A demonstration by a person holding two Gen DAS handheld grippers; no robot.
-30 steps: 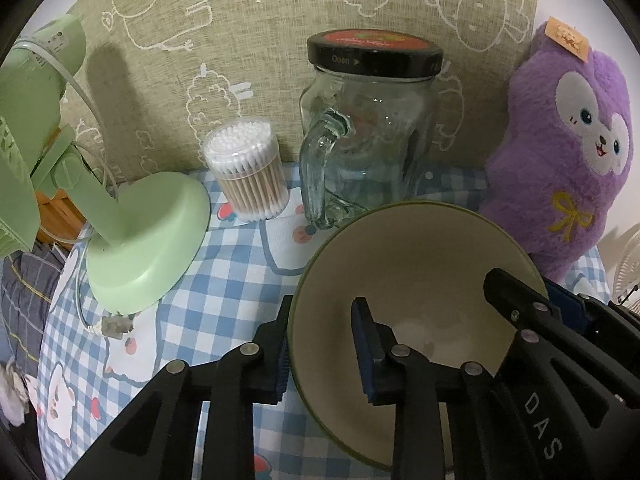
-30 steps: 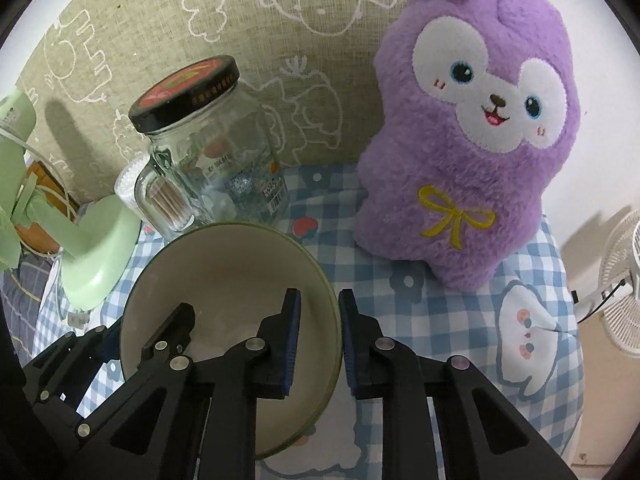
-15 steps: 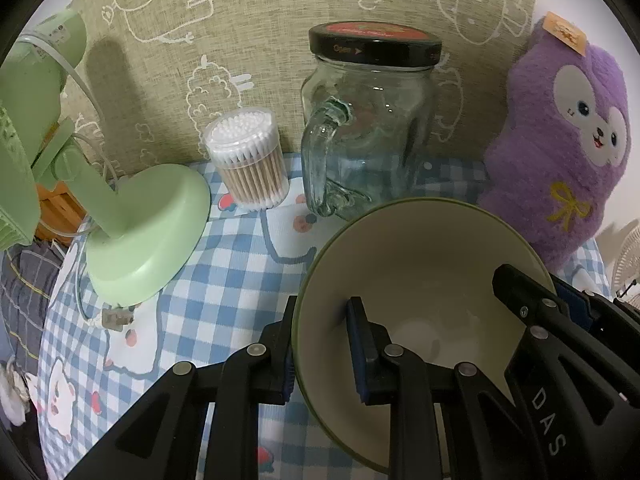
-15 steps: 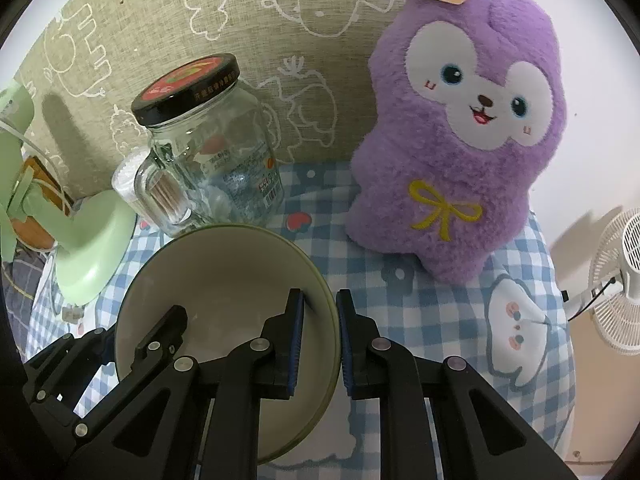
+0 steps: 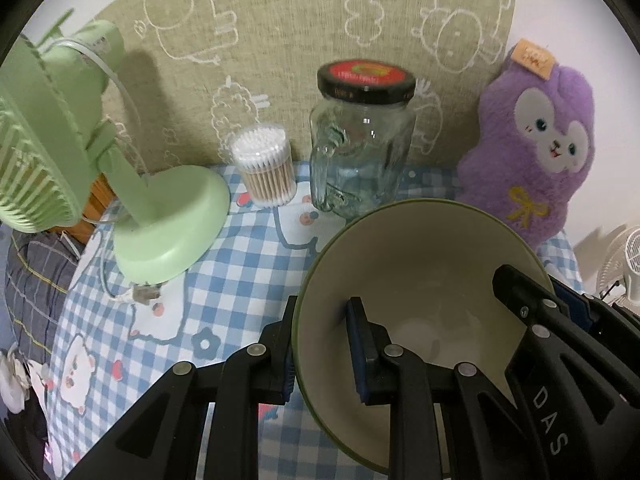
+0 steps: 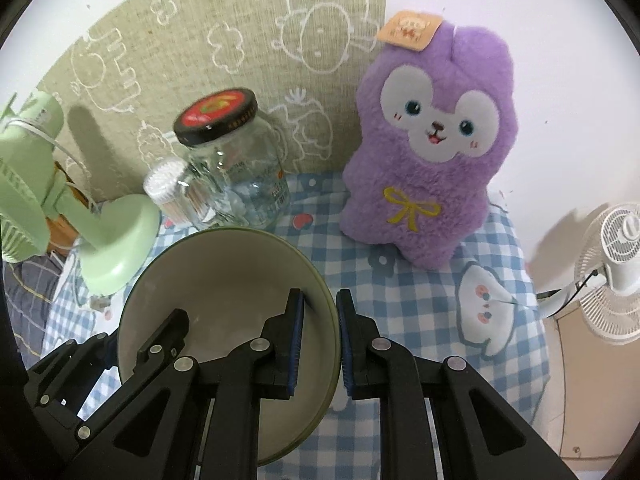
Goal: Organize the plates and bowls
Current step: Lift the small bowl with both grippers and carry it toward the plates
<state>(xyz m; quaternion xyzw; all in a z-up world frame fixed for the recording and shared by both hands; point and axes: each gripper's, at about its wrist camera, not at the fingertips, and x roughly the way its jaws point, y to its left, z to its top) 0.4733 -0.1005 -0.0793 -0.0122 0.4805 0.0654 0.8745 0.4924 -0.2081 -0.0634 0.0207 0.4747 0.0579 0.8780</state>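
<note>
From my end, scanning left to right: a green desk fan (image 5: pixel 120 184) stood at the far left of the tabletop (image 5: pixel 224 280), which wore a blue checked cloth with little cartoon animals. Just beside the fan's base sat a clear tub of cotton swabs (image 5: pixel 266 170), then a glass mug-jar (image 5: pixel 360 152) with a black and red lid, both near the beige backdrop. Closer to me was the bowl (image 5: pixel 420 264), cream inside with a green rim, gripped on opposite sides by both tools. My left tool (image 5: pixel 320 344) was clamped down on the bowl's left rim, one pad outside and one inside the wall. My right tool (image 6: pixel 318 340) was pinched the same way on the right rim. The bowl looked tilted and seemed clear of the cloth, though I couldn't see its underside. Further right, a purple plush toy (image 6: pixel 432 152) stood upright against the wall, and a white floor fan (image 6: pixel 616 264) sat beyond the tabletop edge.
</note>
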